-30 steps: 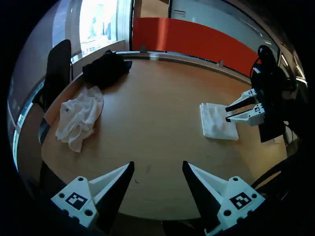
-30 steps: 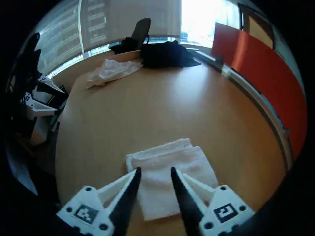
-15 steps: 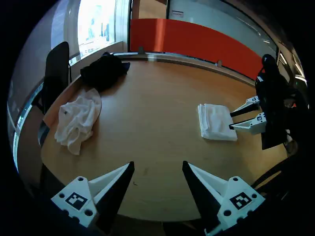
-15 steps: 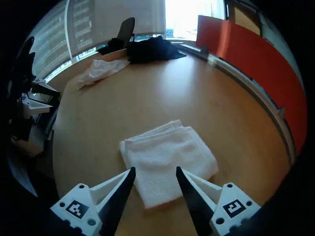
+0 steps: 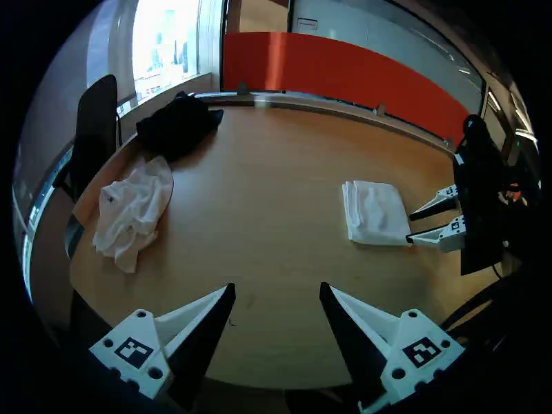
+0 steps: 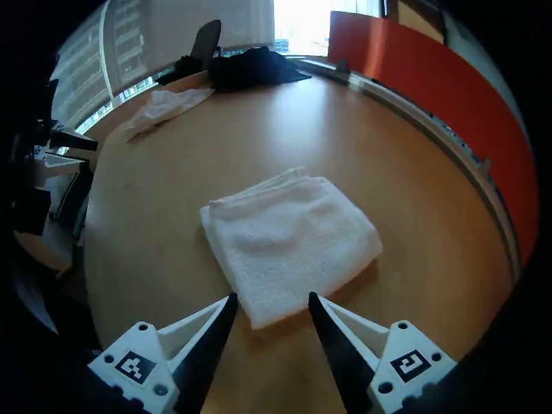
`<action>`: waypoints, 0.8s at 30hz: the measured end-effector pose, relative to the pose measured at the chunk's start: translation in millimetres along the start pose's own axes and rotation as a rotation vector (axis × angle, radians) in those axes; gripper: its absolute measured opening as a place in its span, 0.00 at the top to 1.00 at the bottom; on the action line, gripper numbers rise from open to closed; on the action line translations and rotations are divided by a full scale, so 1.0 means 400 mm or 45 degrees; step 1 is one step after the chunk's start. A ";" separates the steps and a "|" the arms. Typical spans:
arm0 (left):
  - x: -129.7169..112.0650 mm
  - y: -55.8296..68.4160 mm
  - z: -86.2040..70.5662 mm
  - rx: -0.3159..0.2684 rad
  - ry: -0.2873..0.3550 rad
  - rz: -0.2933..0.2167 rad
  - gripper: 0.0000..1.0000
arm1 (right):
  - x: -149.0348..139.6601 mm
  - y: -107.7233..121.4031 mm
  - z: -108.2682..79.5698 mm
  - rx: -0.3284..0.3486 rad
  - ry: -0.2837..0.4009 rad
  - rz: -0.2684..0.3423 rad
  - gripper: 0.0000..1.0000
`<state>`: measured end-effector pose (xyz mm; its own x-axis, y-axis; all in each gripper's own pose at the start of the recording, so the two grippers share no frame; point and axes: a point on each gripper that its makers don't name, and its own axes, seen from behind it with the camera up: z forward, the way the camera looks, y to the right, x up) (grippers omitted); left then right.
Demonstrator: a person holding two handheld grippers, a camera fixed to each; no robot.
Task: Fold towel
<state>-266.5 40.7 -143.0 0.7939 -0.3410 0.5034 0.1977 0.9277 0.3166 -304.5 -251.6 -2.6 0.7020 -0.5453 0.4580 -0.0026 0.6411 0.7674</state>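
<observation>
In the left gripper view, the left gripper sat at six o'clock with its fingers spread wide and nothing between them, above the bare near part of the wooden table. The towel lay at three o'clock as a neat white folded rectangle, flat on the wood. The right gripper was just beside its far-right edge, released, with both tips aimed at the cloth. Whether a tip touched the towel could not be told. The person holding it was a dark shape cut off at the rim. A crumpled white cloth lay at nine o'clock, a black garment at eleven, and a chair behind them.

In the right gripper view, the right gripper at six o'clock was unclenched and held nothing. The towel filled the centre, its near corner falling between the two fingers. It looked like soft, light terry that would sag and let its layers slide apart. I judged the stacked edges at nine o'clock of the towel the best hold, pinching every layer together. The layer count and the underside were hidden. The left gripper at nine o'clock was dim and hard to make out
</observation>
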 end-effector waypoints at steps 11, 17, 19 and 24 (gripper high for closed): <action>0.000 0.001 -0.003 -0.002 0.004 0.002 0.10 | -0.052 -0.010 0.017 -0.007 -0.039 0.039 0.31; -0.005 0.000 -0.004 -0.002 0.003 -0.002 0.10 | -0.071 -0.013 0.018 -0.024 -0.049 0.056 0.42; -0.005 0.001 -0.004 -0.003 0.003 -0.001 0.09 | -0.074 -0.014 0.018 -0.032 -0.047 0.065 0.46; -0.003 0.005 -0.005 -0.008 0.006 0.004 0.10 | -0.077 -0.009 0.019 -0.054 -0.041 0.084 0.60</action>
<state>-266.0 43.2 -144.5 0.7971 -0.3377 0.5007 0.1992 0.9296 0.3100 -331.3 -241.2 -16.1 0.6783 -0.5178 0.5213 -0.0171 0.6982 0.7157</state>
